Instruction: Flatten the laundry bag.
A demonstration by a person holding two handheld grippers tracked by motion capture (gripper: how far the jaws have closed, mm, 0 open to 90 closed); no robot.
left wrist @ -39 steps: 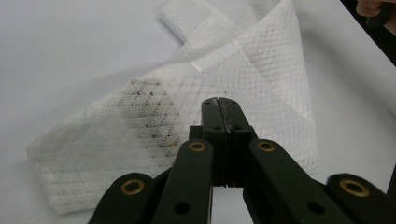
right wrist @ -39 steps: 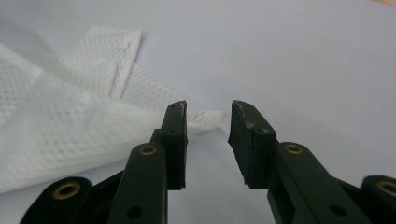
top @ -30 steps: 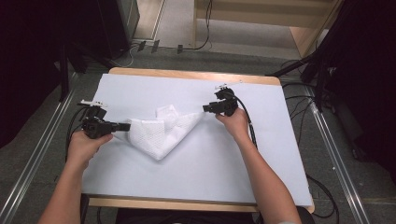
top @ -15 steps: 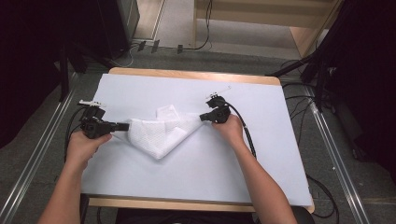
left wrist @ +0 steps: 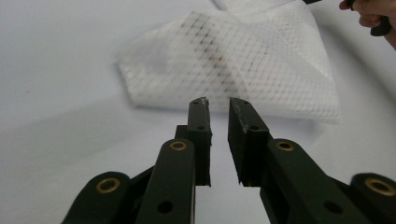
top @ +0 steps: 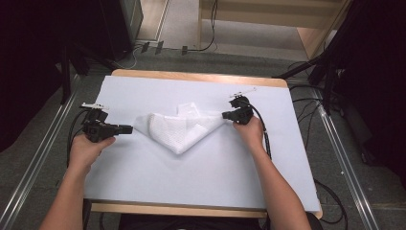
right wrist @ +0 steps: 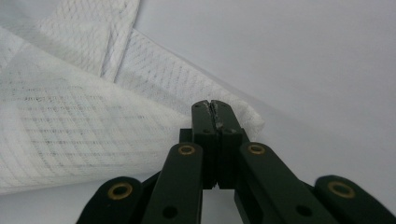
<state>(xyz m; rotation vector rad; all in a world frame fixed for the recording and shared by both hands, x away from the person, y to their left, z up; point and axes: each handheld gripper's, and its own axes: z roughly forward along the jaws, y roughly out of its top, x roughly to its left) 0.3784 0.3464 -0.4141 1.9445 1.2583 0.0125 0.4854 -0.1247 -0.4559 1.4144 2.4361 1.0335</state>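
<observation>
A white mesh cloth (top: pixel 179 129), folded to a point toward me, lies in the middle of the table. My right gripper (top: pixel 225 115) is at its right corner. In the right gripper view its jaws (right wrist: pixel 212 106) are shut, pinching that corner of the cloth (right wrist: pixel 70 116). My left gripper (top: pixel 130 128) lies just left of the cloth's left edge. Its jaws have just been opening, and in the left gripper view they (left wrist: pixel 218 103) stand slightly apart with nothing between them. The cloth (left wrist: pixel 233 65) lies a little ahead of them.
A pale blue sheet (top: pixel 191 177) covers the wooden table. Cables trail from both grippers off the table's sides. Metal rails (top: pixel 33 177) run along the floor on both sides, and dark equipment stands at the back left.
The right gripper came down to the cloth's right corner, shut on it and drew it to the right. The left gripper's jaws parted and let go of the left edge.
</observation>
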